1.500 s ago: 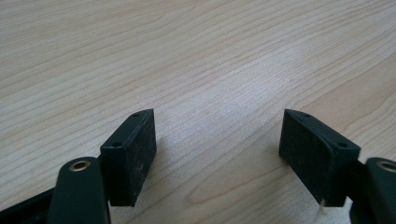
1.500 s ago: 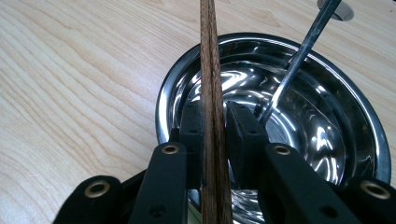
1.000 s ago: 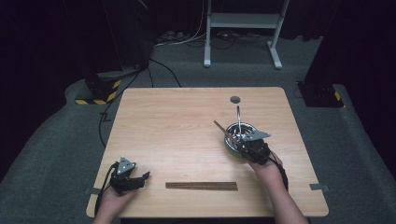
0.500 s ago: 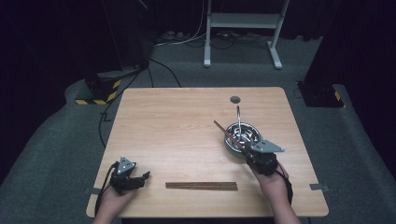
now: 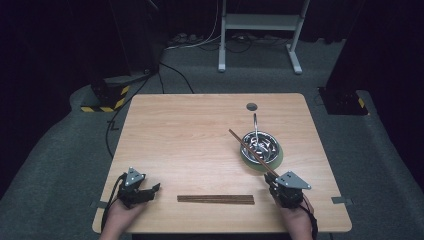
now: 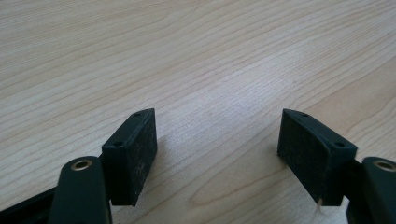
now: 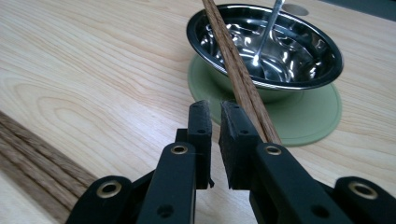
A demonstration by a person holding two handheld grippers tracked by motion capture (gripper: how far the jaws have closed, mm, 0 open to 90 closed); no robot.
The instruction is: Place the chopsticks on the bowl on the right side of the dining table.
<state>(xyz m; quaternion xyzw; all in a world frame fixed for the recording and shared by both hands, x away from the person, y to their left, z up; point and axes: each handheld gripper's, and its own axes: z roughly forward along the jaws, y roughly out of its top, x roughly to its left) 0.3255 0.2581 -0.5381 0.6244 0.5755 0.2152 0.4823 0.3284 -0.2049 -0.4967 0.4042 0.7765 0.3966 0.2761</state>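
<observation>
- My right gripper (image 7: pixel 215 116) sits low at the near right of the table (image 5: pixel 190 130), jaws nearly together with a thin gap, nothing between the pads
- The pair of wooden chopsticks (image 7: pixel 238 70) runs just past its right jaw, lying against that jaw's outer side, not clamped
- Those chopsticks slant up across the rim of the steel bowl (image 7: pixel 303 70), far tips over the wood beyond it
- From the high view, the bowl (image 5: pixel 272 147) sits on a green round mat (image 5: pixel 277 160), a metal spoon (image 5: pixel 255 131) standing in it
- My left gripper (image 6: pixel 217 140) is released, jaws wide apart over bare wood at the near left corner
- A second pair of chopsticks (image 5: pixel 216 199) lies flat along the near edge, between my two grippers (image 5: pixel 152 190) (image 5: pixel 272 186), touching neither
</observation>
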